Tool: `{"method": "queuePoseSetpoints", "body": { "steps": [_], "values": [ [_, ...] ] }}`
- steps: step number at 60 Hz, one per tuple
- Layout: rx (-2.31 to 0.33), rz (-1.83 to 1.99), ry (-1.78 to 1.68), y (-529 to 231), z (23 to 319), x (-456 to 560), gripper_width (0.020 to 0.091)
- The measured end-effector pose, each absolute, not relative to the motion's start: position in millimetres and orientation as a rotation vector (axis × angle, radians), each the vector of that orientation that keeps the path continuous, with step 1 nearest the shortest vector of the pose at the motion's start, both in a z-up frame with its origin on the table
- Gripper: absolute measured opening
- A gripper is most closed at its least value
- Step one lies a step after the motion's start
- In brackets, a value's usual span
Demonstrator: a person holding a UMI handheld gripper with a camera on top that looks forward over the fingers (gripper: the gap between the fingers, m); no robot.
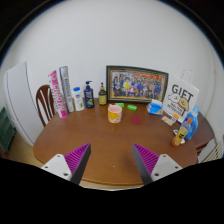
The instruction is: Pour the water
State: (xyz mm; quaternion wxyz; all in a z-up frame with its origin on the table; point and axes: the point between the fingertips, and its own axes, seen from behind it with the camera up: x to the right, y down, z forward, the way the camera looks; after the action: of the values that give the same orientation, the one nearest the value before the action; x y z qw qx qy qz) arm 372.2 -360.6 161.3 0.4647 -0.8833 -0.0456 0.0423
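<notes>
Looks like the approach step: the gripper (111,160) sits low in the frame, its 2 fingers spread wide and holding nothing. The orange cup (115,113) stands mid-table (center frame), bottles (88,96) upper left. Next move probably needs closing in on one.

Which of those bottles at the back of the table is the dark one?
The dark pump bottle, standing between the white bottle and the amber bottle. It alone is near-black; the gripper is open, well short of all three.
</notes>
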Motion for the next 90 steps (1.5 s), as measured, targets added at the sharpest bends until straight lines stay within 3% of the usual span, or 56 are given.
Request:
{"method": "queuePoseSetpoints", "body": {
  "steps": [31, 56, 60, 65, 66, 69, 70, 75, 76, 78, 79, 90],
  "values": [
    [-2.139, -0.016, 0.015, -298.1, 39.9, 691.5, 0.0855],
    [-2.031, 0.035, 0.020, -161.6, -11.6, 774.6, 0.0848],
    [-2.031, 0.034, 0.015, -153.2, -16.1, 773.4, 0.0776],
    [-2.008, 0.026, 0.010, -144.8, -17.5, 775.0, 0.0478],
    [-2.005, 0.026, 0.010, -143.9, -17.4, 775.2, 0.0452],
    [-1.996, 0.037, 0.011, -142.3, -16.6, 773.0, 0.0458],
    [-1.995, 0.043, 0.011, -141.8, -16.3, 771.9, 0.0410],
    [-1.991, 0.039, 0.010, -140.8, -15.5, 772.1, 0.0366],
    [-1.991, 0.035, 0.008, -140.5, -15.5, 772.3, 0.0324],
    [-1.993, 0.033, 0.006, -140.6, -15.6, 771.7, 0.0322],
    [-1.992, 0.031, 0.002, -140.5, -15.6, 771.2, 0.0283],
    [-2.003, -0.019, -0.021, -136.9, -11.7, 767.1, 0.0279]
  ]
}}
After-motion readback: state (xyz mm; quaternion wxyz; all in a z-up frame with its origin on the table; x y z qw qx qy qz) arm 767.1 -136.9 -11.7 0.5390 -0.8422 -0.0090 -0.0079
